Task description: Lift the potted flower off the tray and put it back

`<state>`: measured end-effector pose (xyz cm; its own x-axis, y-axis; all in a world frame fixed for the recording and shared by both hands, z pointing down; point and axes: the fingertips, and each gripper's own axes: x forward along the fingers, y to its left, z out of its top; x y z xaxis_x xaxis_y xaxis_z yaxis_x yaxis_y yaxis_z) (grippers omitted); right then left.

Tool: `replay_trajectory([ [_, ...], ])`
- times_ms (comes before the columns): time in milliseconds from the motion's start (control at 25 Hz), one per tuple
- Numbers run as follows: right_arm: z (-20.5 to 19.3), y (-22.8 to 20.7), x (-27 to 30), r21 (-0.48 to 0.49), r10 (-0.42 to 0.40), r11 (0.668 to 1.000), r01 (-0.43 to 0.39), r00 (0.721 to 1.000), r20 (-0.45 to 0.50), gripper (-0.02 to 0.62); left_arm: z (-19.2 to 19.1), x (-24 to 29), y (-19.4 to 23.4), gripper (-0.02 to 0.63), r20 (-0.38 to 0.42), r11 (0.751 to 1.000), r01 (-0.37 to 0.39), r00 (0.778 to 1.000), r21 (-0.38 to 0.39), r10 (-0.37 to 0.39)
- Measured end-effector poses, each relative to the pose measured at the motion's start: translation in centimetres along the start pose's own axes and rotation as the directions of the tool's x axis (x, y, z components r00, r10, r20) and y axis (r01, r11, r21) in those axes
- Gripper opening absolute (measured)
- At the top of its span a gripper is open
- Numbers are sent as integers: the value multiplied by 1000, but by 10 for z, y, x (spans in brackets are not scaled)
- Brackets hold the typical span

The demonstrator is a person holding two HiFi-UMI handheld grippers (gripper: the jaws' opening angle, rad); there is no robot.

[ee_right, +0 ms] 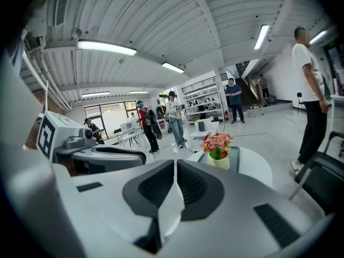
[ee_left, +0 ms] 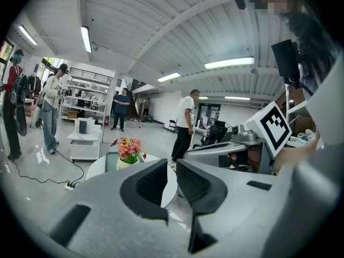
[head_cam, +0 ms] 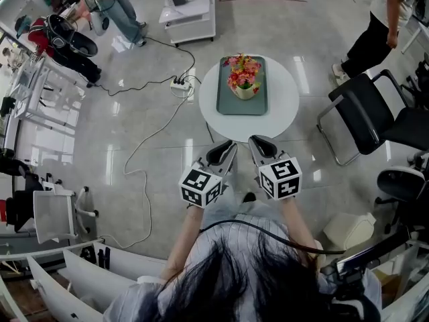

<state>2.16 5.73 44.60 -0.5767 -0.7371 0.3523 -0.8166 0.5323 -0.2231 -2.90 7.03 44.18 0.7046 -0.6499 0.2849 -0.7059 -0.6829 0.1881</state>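
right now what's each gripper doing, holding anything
Left gripper: closed, holding nothing.
Right gripper: closed, holding nothing.

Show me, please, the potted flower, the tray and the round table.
potted flower (head_cam: 244,79): head view, on the blossoms.
tray (head_cam: 230,104): head view, on its bare floor, left of the potted flower.
round table (head_cam: 285,99): head view, on the bare top right of the tray.

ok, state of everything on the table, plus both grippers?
potted flower: upright on the tray, not gripped.
tray: lying flat on the round table.
round table: standing, bearing the tray.
left gripper: shut, empty, apart from the pot.
right gripper: shut, empty, apart from the pot.
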Motion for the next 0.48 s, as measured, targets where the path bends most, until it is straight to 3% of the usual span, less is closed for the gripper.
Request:
replay_trajectory([
  [480,1,-43,45,83,-51,995,54,998,-37,34,0,45,53,49,-63,999,46,997,-5,-46],
])
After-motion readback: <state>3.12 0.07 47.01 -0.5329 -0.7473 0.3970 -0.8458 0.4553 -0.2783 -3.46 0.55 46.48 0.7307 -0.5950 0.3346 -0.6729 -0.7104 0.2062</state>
